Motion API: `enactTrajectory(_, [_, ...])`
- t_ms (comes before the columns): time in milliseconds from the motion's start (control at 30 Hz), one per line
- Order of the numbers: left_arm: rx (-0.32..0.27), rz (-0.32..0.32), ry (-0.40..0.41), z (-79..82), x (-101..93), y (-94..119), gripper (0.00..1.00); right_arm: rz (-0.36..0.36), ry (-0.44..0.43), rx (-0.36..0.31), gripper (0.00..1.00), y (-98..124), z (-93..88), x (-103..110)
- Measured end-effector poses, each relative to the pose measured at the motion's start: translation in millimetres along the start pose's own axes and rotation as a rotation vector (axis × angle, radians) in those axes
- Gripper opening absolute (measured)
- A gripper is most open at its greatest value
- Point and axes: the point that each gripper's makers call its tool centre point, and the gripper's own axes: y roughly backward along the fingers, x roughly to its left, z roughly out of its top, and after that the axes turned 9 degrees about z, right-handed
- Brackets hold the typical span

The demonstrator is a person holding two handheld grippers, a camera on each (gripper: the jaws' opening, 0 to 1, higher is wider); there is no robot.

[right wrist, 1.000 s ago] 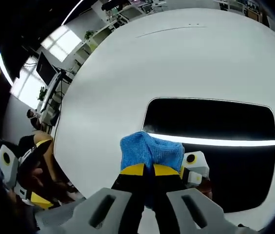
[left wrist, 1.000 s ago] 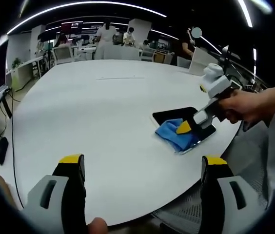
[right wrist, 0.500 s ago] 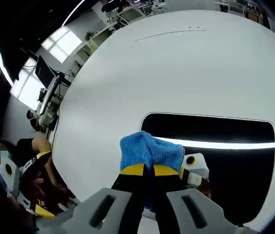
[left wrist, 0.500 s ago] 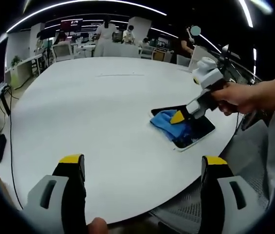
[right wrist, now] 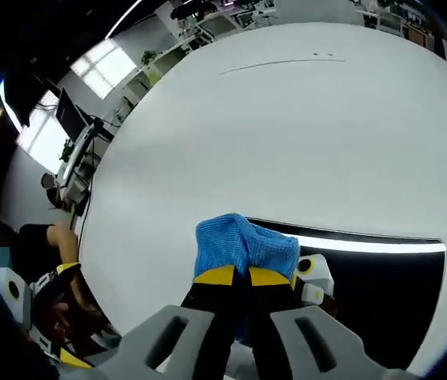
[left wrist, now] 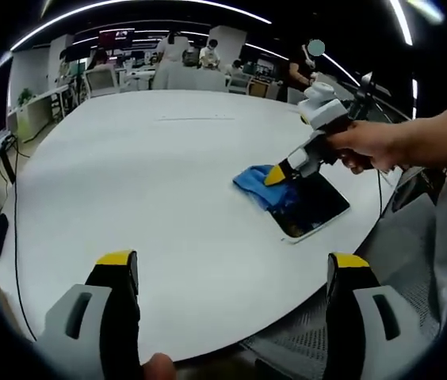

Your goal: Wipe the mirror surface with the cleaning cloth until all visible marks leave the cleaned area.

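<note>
Your right hand-held gripper [right wrist: 234, 279], clenched on the blue cloth [right wrist: 246, 245], sits at the mirror [right wrist: 382, 293]'s far edge near the white table [left wrist: 168, 174]'s rim, your left hand-held gripper [left wrist: 231, 273] idle and released; push outward and the mirror may slide.

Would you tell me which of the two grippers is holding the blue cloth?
The right gripper: its jaws are shut on the blue cloth at the mirror. The left gripper stands open and empty.
</note>
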Motion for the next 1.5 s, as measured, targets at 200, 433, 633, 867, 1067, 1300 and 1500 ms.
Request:
enactTrajectory(200, [0.008, -0.006, 0.004, -4.8, -2.5, 0, 0.98, -0.016, 0.012, -0.003, 0.00, -3, 9.2, -5])
enactTrajectory(433, [0.000, -0.015, 0.001, -1.3, -5.1, -1, 0.99, -0.032, 0.031, -0.012, 0.00, -3, 15.4, -7])
enactTrajectory(633, [-0.004, -0.010, 0.000, 0.6, -1.9, -3, 0.99, -0.022, 0.051, -0.016, 0.00, -3, 14.9, -7])
enactTrajectory(867, [-0.005, -0.012, -0.004, 1.6, -4.1, -2, 0.99, -0.025, 0.037, -0.030, 0.00, -1, 14.9, -9])
enactTrajectory(1067, [-0.005, -0.009, -0.003, 0.1, -3.3, -1, 0.99, -0.030, 0.023, -0.042, 0.00, 5, 14.1, -20])
enactTrajectory(1300, [-0.006, -0.013, -0.015, 1.1, -4.4, -2, 0.98, -0.042, 0.019, -0.048, 0.00, 10, 14.4, -28])
enactTrajectory(1500, [-0.013, -0.007, -0.015, 4.8, -1.8, -4, 0.98, -0.052, 0.006, -0.051, 0.00, 14, 14.0, -34])
